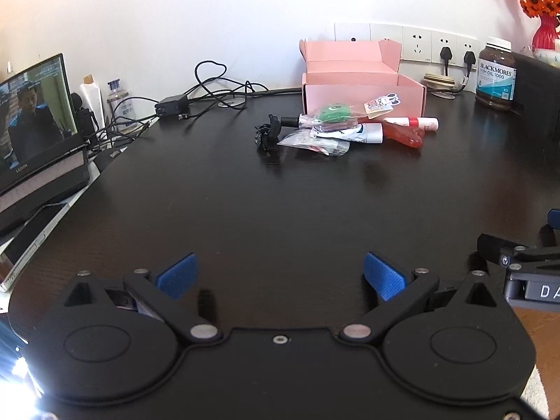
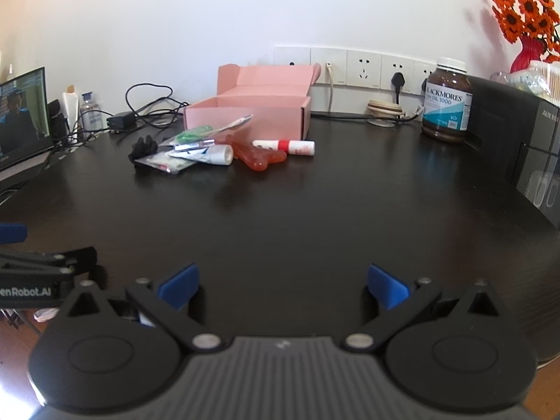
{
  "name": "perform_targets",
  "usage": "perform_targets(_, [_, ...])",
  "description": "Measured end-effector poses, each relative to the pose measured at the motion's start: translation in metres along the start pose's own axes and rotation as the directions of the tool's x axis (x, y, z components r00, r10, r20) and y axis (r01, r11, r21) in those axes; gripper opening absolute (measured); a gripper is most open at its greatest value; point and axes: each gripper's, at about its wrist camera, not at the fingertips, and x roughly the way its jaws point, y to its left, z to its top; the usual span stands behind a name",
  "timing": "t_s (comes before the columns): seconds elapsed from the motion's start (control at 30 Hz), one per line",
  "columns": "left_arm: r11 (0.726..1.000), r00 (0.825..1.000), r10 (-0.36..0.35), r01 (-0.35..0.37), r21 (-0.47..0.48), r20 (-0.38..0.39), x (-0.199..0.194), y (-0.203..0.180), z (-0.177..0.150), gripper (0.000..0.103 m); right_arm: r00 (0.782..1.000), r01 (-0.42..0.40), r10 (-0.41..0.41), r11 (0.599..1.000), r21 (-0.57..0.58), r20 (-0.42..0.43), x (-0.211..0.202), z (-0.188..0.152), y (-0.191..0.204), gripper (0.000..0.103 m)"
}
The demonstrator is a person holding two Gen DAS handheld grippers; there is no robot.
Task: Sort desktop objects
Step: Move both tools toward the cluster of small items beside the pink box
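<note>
An open pink box (image 1: pixel 364 96) (image 2: pixel 252 117) stands at the back of the dark desk (image 1: pixel 280 203) (image 2: pixel 297 210). In front of it lies a small heap: a black hair tie (image 1: pixel 267 136) (image 2: pixel 141 148), clear plastic packets (image 1: pixel 315 141) (image 2: pixel 164 161), a green item (image 1: pixel 332 112) (image 2: pixel 192 132), a white tube (image 1: pixel 364 132) (image 2: pixel 213 154), an orange-red scraper (image 1: pixel 406 136) (image 2: pixel 259 157) and a white-and-red stick (image 1: pixel 420 123) (image 2: pixel 287 147). My left gripper (image 1: pixel 280 276) is open near the front edge, far from the heap. My right gripper (image 2: pixel 283 285) is open too, empty, beside the left one.
A lit screen (image 1: pixel 33 115) (image 2: pixel 21 112), bottles and a tangle of black cables with a charger (image 1: pixel 171 106) (image 2: pixel 120 119) sit at the left. A brown fish-oil jar (image 1: pixel 495 75) (image 2: pixel 446 101), a black appliance (image 2: pixel 518 143) and a red vase of orange flowers (image 2: pixel 528 17) stand at the right.
</note>
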Motion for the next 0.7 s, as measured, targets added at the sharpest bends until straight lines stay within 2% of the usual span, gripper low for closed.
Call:
perform_targets(0.1, [0.999, 1.0, -0.009, 0.009, -0.047, -0.007, 0.001, 0.002, 0.001, 0.103, 1.0, 0.003, -0.003, 1.0, 0.007, -0.023, 0.003, 0.002, 0.0, 0.102])
perform_targets(0.23, [0.999, 0.997, -0.037, 0.035, -0.038, -0.062, 0.016, 0.003, 0.004, 0.103, 0.998, 0.008, -0.007, 1.0, 0.017, -0.054, 0.007, 0.004, -0.001, 0.102])
perform_targets(0.47, [0.993, 0.999, -0.041, 0.044, 0.113, -0.035, 0.01, -0.007, 0.007, 0.103, 0.994, 0.014, -0.013, 1.0, 0.007, -0.109, 0.005, 0.011, 0.001, 0.102])
perform_targets(0.7, [0.962, 0.998, -0.066, 0.065, 0.263, -0.003, 0.011, -0.017, 0.01, 0.103, 0.991, -0.032, 0.029, 0.999, -0.026, -0.133, 0.01, 0.015, 0.002, 0.102])
